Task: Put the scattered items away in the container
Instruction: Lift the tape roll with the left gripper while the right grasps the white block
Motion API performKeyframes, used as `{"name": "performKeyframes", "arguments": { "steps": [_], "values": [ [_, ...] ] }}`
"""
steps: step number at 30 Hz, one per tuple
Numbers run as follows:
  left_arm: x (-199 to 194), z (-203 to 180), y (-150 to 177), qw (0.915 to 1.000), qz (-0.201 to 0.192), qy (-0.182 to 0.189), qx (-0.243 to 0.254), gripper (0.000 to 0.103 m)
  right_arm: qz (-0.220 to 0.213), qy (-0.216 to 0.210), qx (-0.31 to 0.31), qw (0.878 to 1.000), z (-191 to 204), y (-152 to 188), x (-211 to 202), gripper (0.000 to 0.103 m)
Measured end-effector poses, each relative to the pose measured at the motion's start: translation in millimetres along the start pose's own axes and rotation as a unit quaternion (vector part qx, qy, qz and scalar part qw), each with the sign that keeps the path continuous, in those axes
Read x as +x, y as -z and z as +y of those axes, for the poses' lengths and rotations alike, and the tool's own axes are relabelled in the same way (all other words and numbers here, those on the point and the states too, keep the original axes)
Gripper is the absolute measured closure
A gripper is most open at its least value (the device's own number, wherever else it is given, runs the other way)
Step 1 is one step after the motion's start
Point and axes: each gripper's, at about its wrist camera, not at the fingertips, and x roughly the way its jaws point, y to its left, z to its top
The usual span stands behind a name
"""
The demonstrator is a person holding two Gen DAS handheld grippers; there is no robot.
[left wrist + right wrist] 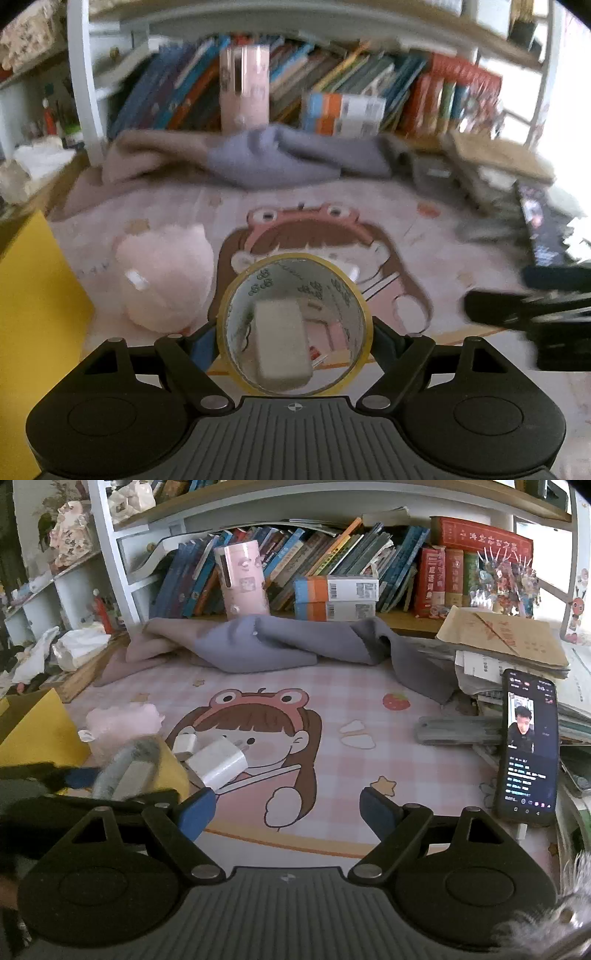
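Observation:
My left gripper (294, 334) is shut on a roll of clear tape with a yellowish rim (293, 280), held upright above the desk mat. A white charger block (282, 343) shows through its hole. In the right wrist view the tape roll (125, 768) appears blurred at the left, held by the left gripper. My right gripper (286, 808) is open and empty above the cartoon mat. Two white chargers (218, 762) lie on the mat ahead of its left finger. A pink fluffy item (122, 718) lies beside the yellow container (33, 727) at the left.
A grey and pink cloth (266, 642) lies at the back of the mat below a shelf of books. A phone (528, 742) leans at the right against stacked papers (506, 642). A pink cylinder (243, 579) stands by the books.

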Motion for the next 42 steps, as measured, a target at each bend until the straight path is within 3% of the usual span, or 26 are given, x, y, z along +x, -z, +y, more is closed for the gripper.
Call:
{"name": "performKeyframes", "arguments": {
  "steps": [6, 11, 19, 25, 31, 33, 36, 42],
  "values": [
    [-52, 15, 1, 0.9989, -0.031, -0.008, -0.033, 0.021, 0.001, -0.021, -0.008, 1.000, 13, 1, 2, 0.018],
    [-84, 29, 9, 0.9973, -0.035, -0.038, -0.052, 0.021, 0.001, -0.059, -0.039, 0.997, 38, 0, 9, 0.019],
    [-118, 43, 26, 0.9940, -0.029, -0.079, -0.070, 0.021, -0.001, -0.116, -0.097, 0.988, 88, -1, 33, 0.021],
    [-132, 48, 34, 0.9921, -0.028, -0.095, -0.077, 0.021, 0.021, -0.120, -0.107, 0.987, 110, -2, 62, 0.027],
    [-135, 51, 36, 0.9909, -0.024, -0.104, -0.082, 0.021, 0.043, -0.118, -0.113, 0.986, 117, 0, 77, 0.046],
    [-136, 50, 36, 0.9910, -0.024, -0.104, -0.081, 0.021, 0.049, -0.117, -0.114, 0.985, 117, 1, 78, 0.065],
    [-136, 48, 34, 0.9916, -0.025, -0.101, -0.076, 0.021, 0.047, -0.121, -0.113, 0.985, 115, 1, 77, 0.074],
    [-136, 41, 27, 0.9933, -0.030, -0.092, -0.063, 0.021, 0.029, -0.130, -0.105, 0.985, 106, -2, 60, 0.076]
  ]
}}
